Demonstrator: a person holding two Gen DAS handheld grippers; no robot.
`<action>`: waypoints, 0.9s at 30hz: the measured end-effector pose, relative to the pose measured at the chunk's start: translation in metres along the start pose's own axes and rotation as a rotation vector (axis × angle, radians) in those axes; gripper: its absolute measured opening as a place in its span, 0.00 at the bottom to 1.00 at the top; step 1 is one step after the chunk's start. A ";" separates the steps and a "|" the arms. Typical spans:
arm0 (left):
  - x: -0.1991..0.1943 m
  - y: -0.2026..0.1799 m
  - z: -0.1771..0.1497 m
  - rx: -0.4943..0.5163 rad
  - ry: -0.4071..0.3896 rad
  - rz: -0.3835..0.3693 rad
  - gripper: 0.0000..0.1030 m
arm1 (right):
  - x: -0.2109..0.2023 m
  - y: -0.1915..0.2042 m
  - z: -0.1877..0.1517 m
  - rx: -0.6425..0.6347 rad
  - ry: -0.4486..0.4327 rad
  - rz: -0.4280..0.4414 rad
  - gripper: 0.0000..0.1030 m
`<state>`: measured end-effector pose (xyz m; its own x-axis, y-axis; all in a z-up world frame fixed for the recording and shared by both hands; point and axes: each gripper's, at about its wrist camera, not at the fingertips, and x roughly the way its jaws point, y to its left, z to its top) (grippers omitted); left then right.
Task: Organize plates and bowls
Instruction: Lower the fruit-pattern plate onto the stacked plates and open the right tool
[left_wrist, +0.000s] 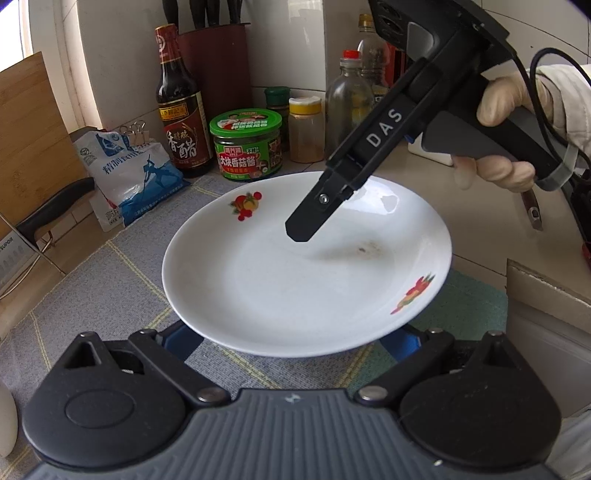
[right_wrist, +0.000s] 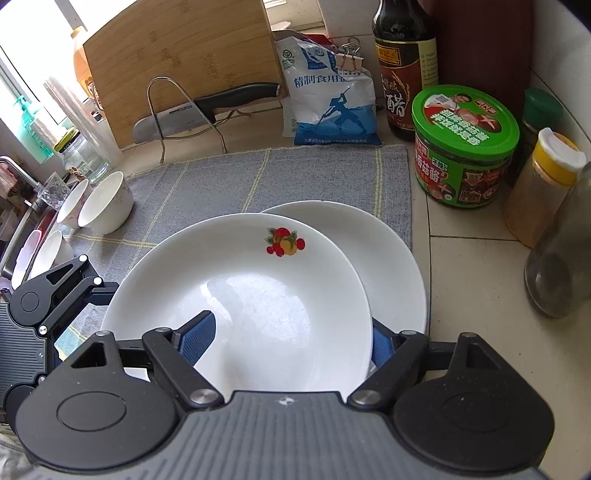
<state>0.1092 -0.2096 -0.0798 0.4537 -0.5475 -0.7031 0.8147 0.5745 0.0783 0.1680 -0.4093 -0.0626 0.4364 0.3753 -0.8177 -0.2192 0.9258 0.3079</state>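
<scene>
The fruit-printed plate (right_wrist: 243, 295) sits in the right claw (right_wrist: 284, 339), whose blue fingers (right_wrist: 197, 338) clench its near rim, over a plain plate (right_wrist: 388, 258) on the grey mat (right_wrist: 258, 177); left claw's (left_wrist: 291, 343) state unclear, bowls (right_wrist: 105, 203) far left.

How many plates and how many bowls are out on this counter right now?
Plates: 2, the fruit-print plate held above a plain white plate.
Bowls: 3 in view, two at the mat's edge, one nearer; anything further left is too cut off to tell.
Total: 5.
</scene>
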 end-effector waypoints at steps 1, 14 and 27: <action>0.001 0.000 0.000 0.000 0.002 0.000 0.96 | 0.001 -0.001 0.000 0.002 0.001 0.001 0.85; 0.010 0.004 0.001 0.005 0.039 -0.007 0.96 | 0.011 -0.008 -0.001 0.014 0.020 0.016 0.85; 0.015 0.006 0.005 0.031 0.061 -0.025 0.96 | 0.006 -0.017 -0.009 0.041 0.027 0.013 0.85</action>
<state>0.1229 -0.2172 -0.0867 0.4110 -0.5232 -0.7466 0.8368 0.5414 0.0813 0.1660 -0.4228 -0.0769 0.4095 0.3869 -0.8262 -0.1888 0.9220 0.3381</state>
